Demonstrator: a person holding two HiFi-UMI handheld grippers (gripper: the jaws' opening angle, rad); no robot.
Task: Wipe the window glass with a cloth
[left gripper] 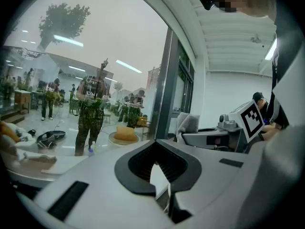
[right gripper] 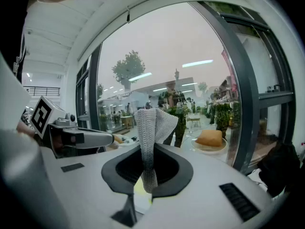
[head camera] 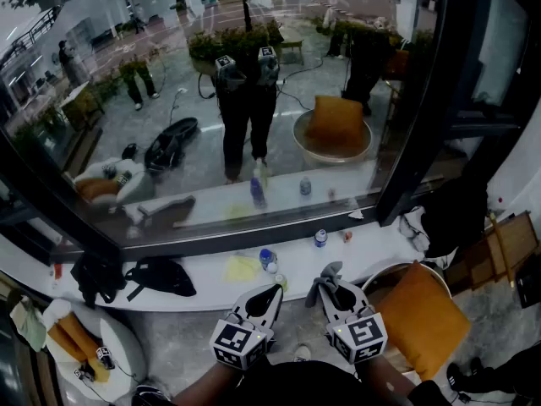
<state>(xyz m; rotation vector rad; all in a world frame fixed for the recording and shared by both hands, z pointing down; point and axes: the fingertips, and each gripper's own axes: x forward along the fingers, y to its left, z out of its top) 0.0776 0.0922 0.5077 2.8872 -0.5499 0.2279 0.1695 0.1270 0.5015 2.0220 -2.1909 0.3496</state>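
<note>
Right claw (right gripper: 148, 178) pinches cloth (right gripper: 152, 123), left claw (left gripper: 161, 178) pressed together, empty; glass (head camera: 169, 74) at 12 o'clock looks untouched, all wiping left.

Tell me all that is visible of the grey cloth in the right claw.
The cloth is grey, with a knitted, waffle-like weave. It is folded into a narrow strip, pinched near its lower end between the shut jaws of the right claw. Its free part stands up above them, slightly flared. It touches only the claw, not the window glass.

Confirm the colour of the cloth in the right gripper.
The cloth is light grey; best seen in the right gripper view.
</note>
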